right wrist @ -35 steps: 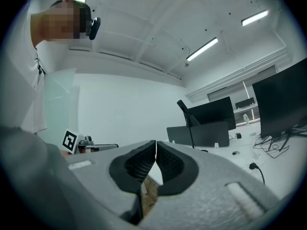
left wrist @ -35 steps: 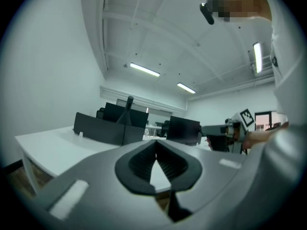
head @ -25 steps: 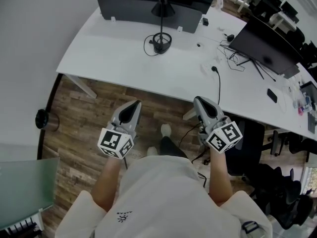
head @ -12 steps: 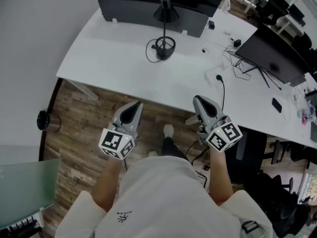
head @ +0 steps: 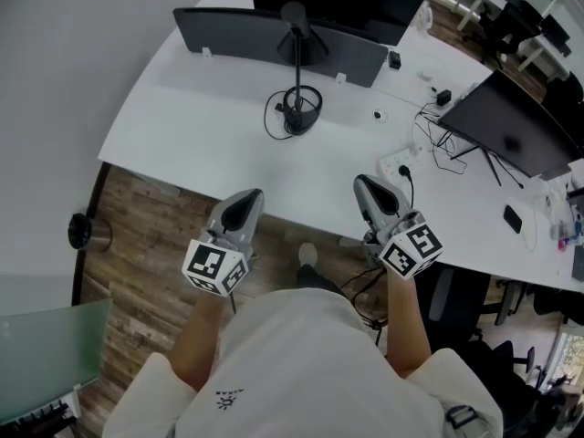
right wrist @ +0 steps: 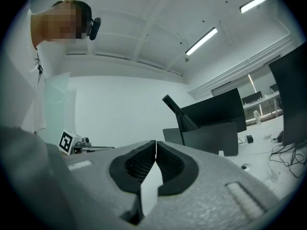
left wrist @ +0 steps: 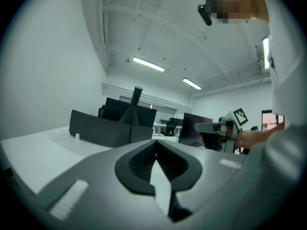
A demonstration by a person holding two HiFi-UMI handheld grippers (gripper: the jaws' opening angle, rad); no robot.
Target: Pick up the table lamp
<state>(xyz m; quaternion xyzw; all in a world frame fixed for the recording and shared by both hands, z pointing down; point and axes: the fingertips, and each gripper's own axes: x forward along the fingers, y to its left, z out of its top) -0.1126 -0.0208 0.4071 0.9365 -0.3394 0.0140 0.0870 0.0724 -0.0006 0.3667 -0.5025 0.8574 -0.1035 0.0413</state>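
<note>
The black table lamp (head: 298, 108) stands on the white desk (head: 182, 135), with a ring base, a thin upright pole and a cone head near the dark divider. A cable loops round its base. My left gripper (head: 250, 195) and right gripper (head: 363, 183) hover side by side at the desk's near edge, well short of the lamp, both shut and empty. In the left gripper view the lamp (left wrist: 134, 107) rises beyond the closed left gripper (left wrist: 156, 145). In the right gripper view its head (right wrist: 176, 110) shows past the closed right gripper (right wrist: 156, 145).
A dark divider panel (head: 274, 36) runs behind the lamp. To the right lie a power strip with cables (head: 401, 162) and a dark monitor (head: 516, 130). A black round object (head: 87, 231) sits on the wood floor at left. A dark chair (head: 456, 292) stands under the desk at right.
Both grippers have moved forward toward the desk; their tips are now at its near edge, and the lamp sits closer in the head view. Both stay shut.
</note>
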